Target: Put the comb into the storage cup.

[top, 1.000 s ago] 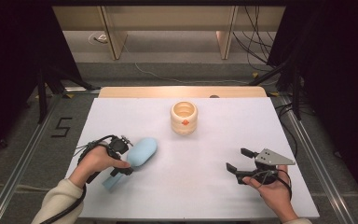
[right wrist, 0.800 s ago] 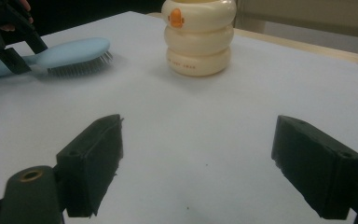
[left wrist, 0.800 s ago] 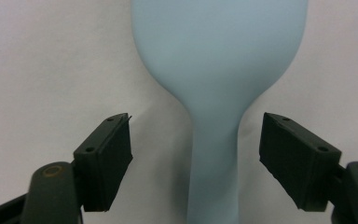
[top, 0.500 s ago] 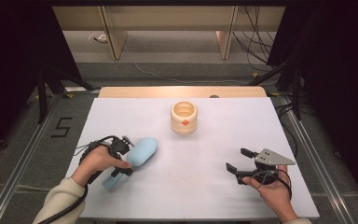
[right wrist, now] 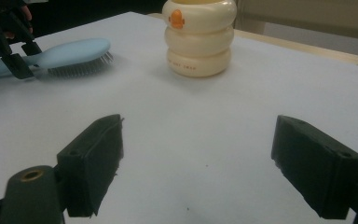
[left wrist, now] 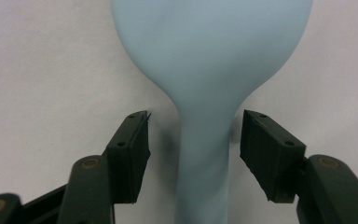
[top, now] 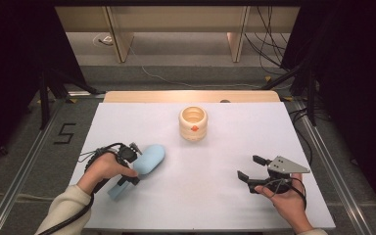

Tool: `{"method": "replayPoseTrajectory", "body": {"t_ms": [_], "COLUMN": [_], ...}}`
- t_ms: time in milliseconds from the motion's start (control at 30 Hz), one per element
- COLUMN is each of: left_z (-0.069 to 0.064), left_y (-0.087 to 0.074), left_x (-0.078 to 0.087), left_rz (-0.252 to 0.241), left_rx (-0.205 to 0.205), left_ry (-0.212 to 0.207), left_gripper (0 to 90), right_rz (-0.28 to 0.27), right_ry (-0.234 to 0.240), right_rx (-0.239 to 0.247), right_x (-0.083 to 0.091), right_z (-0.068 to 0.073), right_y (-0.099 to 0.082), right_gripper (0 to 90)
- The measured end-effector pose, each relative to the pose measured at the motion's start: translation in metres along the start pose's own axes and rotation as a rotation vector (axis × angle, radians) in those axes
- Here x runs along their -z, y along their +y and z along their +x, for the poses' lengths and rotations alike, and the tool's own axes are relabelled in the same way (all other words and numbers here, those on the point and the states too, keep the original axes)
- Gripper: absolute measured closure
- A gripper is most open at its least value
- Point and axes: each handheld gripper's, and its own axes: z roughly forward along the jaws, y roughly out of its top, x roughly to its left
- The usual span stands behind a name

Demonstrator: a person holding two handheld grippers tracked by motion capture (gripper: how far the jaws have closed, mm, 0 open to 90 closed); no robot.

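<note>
Pale blue hairbrush (top: 149, 159), bristles down

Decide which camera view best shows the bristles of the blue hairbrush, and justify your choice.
The right gripper view: the blue hairbrush lies bristles down, seen side-on. The high view shows its smooth back; the left gripper view shows back and handle between the left gripper's jaws.

We see a pale blue hairbrush (left wrist: 205, 70) of smooth, matt plastic; its bristles look fine and wiry; the cream ringed cup (right wrist: 199, 37) at the far middle is glossy plastic; the white table (top: 215, 196) looks matt and smooth.
</note>
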Motion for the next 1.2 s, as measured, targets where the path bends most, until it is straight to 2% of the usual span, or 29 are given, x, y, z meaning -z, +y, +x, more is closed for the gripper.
{"method": "replayPoseTrajectory", "body": {"t_ms": [367,867,1200], "left_z": [0.001,0.002,-0.004], "left_y": [0.003,0.008,0.012], "left_x": [0.0,-0.001,-0.002], "left_rz": [0.012,0.038,0.06], "left_rx": [0.012,0.02,0.023], "left_ry": [-0.01,0.015,0.029], "left_gripper": [46.4,55.0,61.6], "right_rz": [0.001,0.004,0.007], "right_ry": [0.0,0.001,0.002], "right_rx": [-0.001,-0.001,-0.004], "right_x": [0.0,0.0,-0.001], "right_z": [0.0,0.0,0.0], "right_y": [0.0,0.0,-0.001], "right_gripper": [17.7,17.7,17.8]}}
